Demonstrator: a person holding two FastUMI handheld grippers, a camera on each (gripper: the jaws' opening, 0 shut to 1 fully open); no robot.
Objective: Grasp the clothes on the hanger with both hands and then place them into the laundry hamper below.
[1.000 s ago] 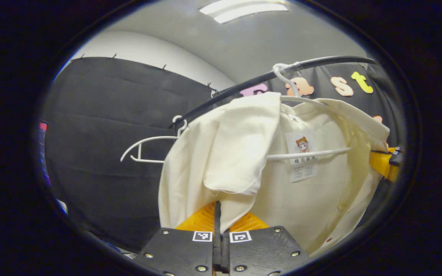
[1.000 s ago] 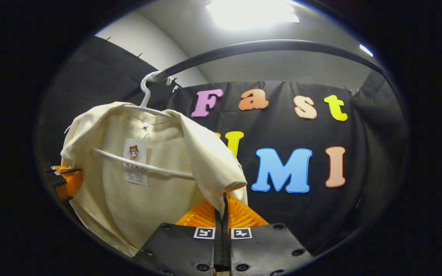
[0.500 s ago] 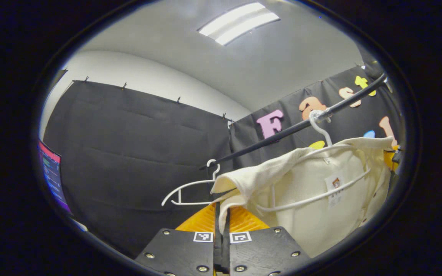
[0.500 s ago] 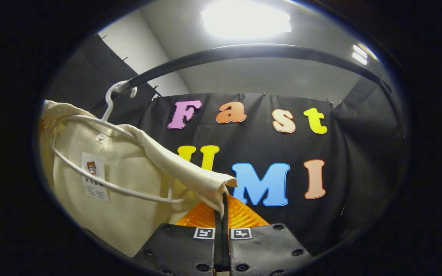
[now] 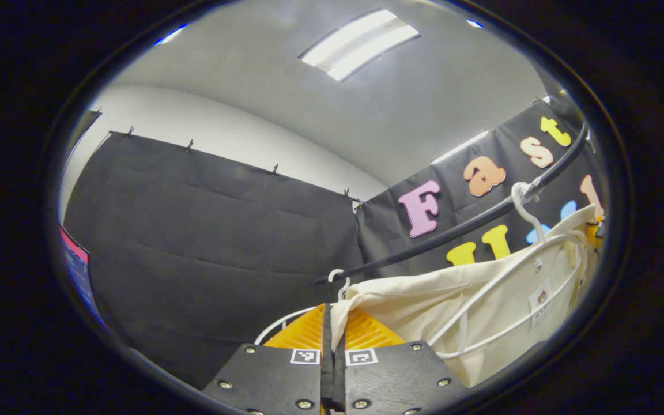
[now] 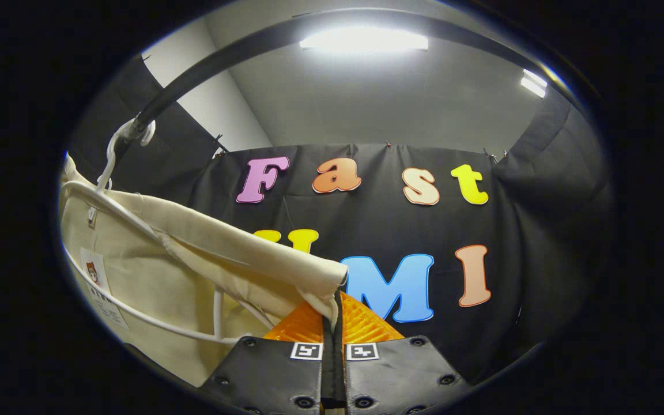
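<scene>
We are pinching both sleeves of the cream shirt (image 5: 424,300) between closed fingers, risking it snagging on the white hanger (image 6: 136,216).

A recording booth, not a home: black cloth (image 6: 539,242) is pinned up as walls, a black rail (image 5: 424,245) carries white hangers (image 6: 107,196), strip lights (image 6: 363,40) sit overhead, and a monitor (image 5: 78,274) glows at one side.
</scene>
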